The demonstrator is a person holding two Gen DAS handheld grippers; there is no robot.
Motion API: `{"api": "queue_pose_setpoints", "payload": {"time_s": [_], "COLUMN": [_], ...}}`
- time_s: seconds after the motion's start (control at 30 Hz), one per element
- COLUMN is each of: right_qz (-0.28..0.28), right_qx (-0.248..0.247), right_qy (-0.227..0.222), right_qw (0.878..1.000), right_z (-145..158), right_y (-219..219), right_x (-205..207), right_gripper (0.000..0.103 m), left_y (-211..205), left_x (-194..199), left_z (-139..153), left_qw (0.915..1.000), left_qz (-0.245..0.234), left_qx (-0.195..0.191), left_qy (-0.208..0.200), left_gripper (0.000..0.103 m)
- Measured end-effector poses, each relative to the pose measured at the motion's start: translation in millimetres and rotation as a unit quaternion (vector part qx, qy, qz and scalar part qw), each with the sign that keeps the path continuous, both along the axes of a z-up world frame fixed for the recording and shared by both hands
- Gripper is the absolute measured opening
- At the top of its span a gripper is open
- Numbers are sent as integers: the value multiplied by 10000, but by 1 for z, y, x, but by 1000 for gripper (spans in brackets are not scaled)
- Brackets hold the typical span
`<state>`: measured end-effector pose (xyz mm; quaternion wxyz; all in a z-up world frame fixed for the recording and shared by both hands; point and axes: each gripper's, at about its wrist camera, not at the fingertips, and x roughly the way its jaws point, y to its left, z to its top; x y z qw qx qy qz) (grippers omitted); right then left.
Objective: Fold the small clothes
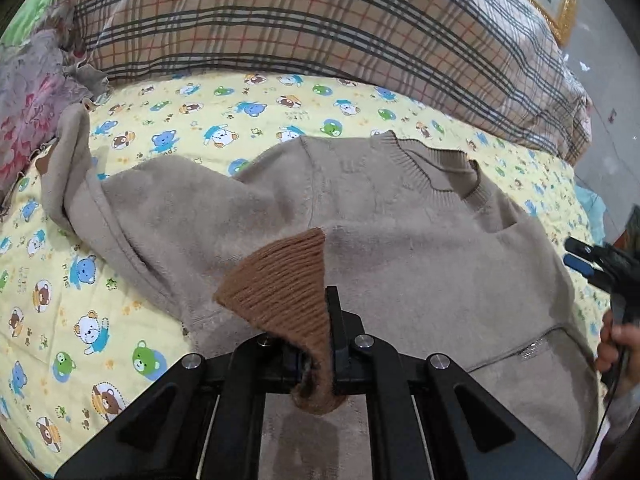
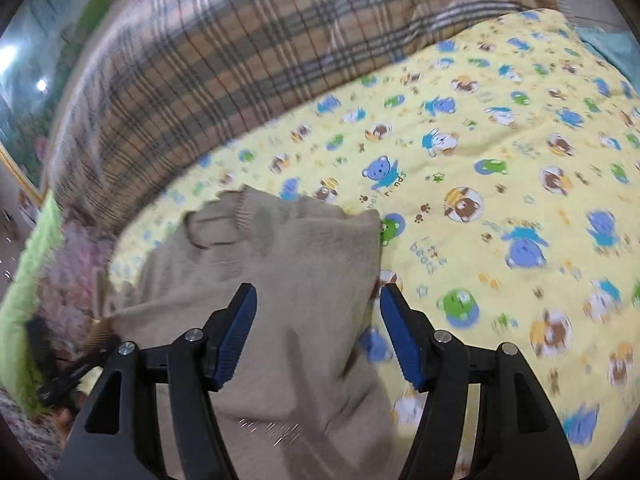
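In the left wrist view, the left gripper (image 1: pixel 316 344) has its black fingers pressed together on a ribbed brown knitted cuff (image 1: pixel 280 292), which stands up in a folded wedge above the body of a small beige knitted sweater (image 1: pixel 400 248). The sweater lies spread on a yellow bedsheet printed with cartoon bears (image 1: pixel 80 280), its ribbed round collar (image 1: pixel 436 172) pointing toward a large beige plaid quilt (image 1: pixel 320 28) heaped behind it. One sleeve trails off to the left, near a crumpled floral cloth (image 1: pixel 28 100). At the right edge, the right gripper (image 1: pixel 580 258) shows with its blue pads, held by a hand (image 1: pixel 616 344). In the right wrist view, which is motion-blurred, the right gripper (image 2: pixel 318 328) is spread wide, with nothing between its blue-padded fingers (image 2: pixel 236 336); it hovers over the sweater's (image 2: pixel 280 264) right edge, where the beige knit meets the bear-print sheet (image 2: pixel 500 184). The collar (image 2: pixel 224 216) lies ahead, with the plaid quilt (image 2: pixel 220 52) beyond it.
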<state>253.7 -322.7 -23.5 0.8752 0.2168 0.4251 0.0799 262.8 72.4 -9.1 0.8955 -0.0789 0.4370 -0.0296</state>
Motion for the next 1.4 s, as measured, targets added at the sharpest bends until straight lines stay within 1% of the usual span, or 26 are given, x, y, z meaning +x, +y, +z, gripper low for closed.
{"api": "queue_pose_setpoints", "payload": {"time_s": [0.07,0.13,0.2,0.23,0.27,0.3,0.33,0.4,0.47,0.53,0.6,0.7,0.8,0.87,0.9,0.93,0.97,1.0,1.03,1.07,1.1,1.13,1.27,1.33,1.4], "right_qz": [-79,-44,74,156,224,305,278,52,-274,-400,-432,-430,-444,-470,-558,-629,-752,-828,-866,-869,-818,-725,-175,129,311], "right_qx": [-52,164,419,439,318,208,77,-79,-272,-336,-473,-610,-773,-838,-849,-911,-1054,-1131,-1123,-1026,-878,-728,-384,-292,-225], "right_qy": [275,443,512,575,570,472,247,-224,-605,-633,-449,-194,-8,99,89,79,64,35,-35,-153,-269,-389,-621,-604,-514], "right_qw": [9996,9989,9978,9973,9976,9982,9993,9997,9974,9966,9969,9970,9960,9953,9948,9938,9916,9901,9899,9908,9924,9940,9972,9977,9979], "right_z": [-11,-23,-33,-37,-37,-31,-19,8,32,35,23,0,-18,-22,-19,-17,-11,-7,-2,4,10,15,20,16,9], "right_y": [-3,-5,-6,-4,-1,1,-3,-17,-36,-48,-51,-47,-42,-42,-43,-44,-43,-43,-42,-40,-36,-28,11,34,51], "right_x": [15,29,41,46,49,49,47,38,27,26,31,40,48,48,45,42,37,32,26,18,8,-2,-27,-34,-38], "right_gripper": [65,65,65,61,28,9,9,8,8,8,8,8,8,10,12,20,32,46,51,56,57,57,62,62,62], "left_y": [8,13,11,9,5,0,-3,-13,-25,-39,-41,-32,-22,-18,-17,-16,-15,-14,-13,-12,-10,-7,8,15,26], "left_x": [-6,-9,-10,-11,-10,-9,-7,0,7,16,26,29,28,24,21,19,18,16,13,11,8,4,-10,-17,-25], "left_z": [-1,-3,-6,-6,-5,-3,-1,7,11,9,-3,-17,-25,-25,-24,-23,-24,-24,-24,-24,-24,-24,-24,-22,-20], "left_qw": [10000,9998,9999,9999,9999,9999,9999,9992,9987,9988,9992,9995,9994,9994,9994,9994,9993,9993,9994,9994,9996,9996,9997,9998,9998], "left_qz": [43,64,23,1,-37,-79,-103,-251,-336,-375,-345,-286,-313,-342,-354,-359,-367,-363,-355,-337,-276,-248,-94,-24,74], "left_qx": [-61,-188,-145,-108,-61,-48,-69,-291,-320,-160,-164,-124,-100,-55,-1,20,25,7,-4,0,8,-7,-99,-94,-74], "left_qy": [5,43,73,76,77,56,32,-90,-190,-273,-106,51,83,33,-1,-8,16,41,40,51,95,118,189,188,175], "left_gripper": [7,7,7,7,7,7,7,7,7,7,7,7,8,9,9,9,11,12,15,21,28,29,30,30,30]}}
